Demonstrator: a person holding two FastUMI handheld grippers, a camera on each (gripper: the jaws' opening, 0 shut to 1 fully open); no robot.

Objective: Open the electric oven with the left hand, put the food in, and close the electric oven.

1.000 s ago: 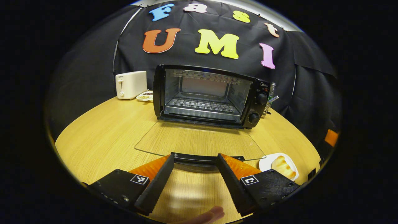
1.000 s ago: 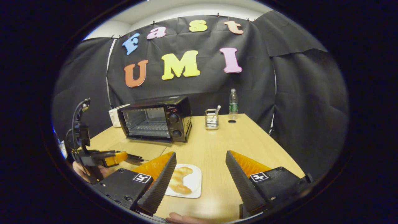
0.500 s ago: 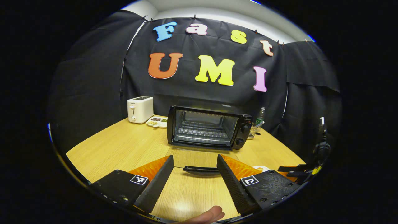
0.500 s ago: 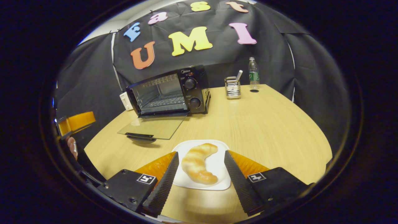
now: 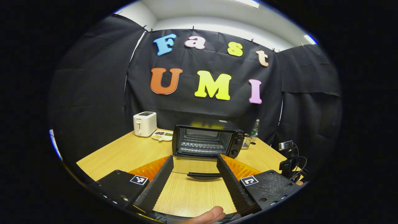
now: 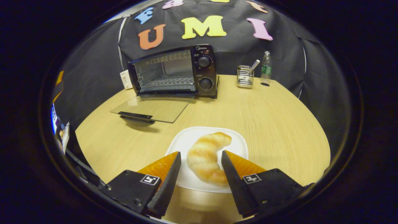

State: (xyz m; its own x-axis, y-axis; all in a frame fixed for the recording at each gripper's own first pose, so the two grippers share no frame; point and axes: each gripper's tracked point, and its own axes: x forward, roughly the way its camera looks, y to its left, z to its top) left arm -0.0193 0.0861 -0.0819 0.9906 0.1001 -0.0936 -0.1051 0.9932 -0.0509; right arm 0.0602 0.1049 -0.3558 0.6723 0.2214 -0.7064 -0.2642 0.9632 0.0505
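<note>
The black electric oven (image 5: 205,144) stands at the back of the wooden table with its glass door (image 6: 152,109) folded down flat, handle (image 5: 203,175) toward me. My left gripper (image 5: 194,160) is open and holds nothing, hanging well back from the handle. In the right gripper view a golden croissant (image 6: 206,157) lies on a white plate (image 6: 186,140) near the table's front. My right gripper (image 6: 201,154) is open and low over the plate, one finger on each side of the croissant. The oven (image 6: 177,73) is to the far left there, its rack bare.
A white toaster (image 5: 145,123) and a small snack dish (image 5: 162,135) sit left of the oven. A wire utensil holder (image 6: 245,79) and a water bottle (image 6: 266,70) stand to its right. The other gripper's rig (image 5: 290,158) shows at the table's right edge.
My left gripper has let go of the door handle and drawn back and up from the oven. My right gripper has dropped toward the plate and now straddles the croissant.
</note>
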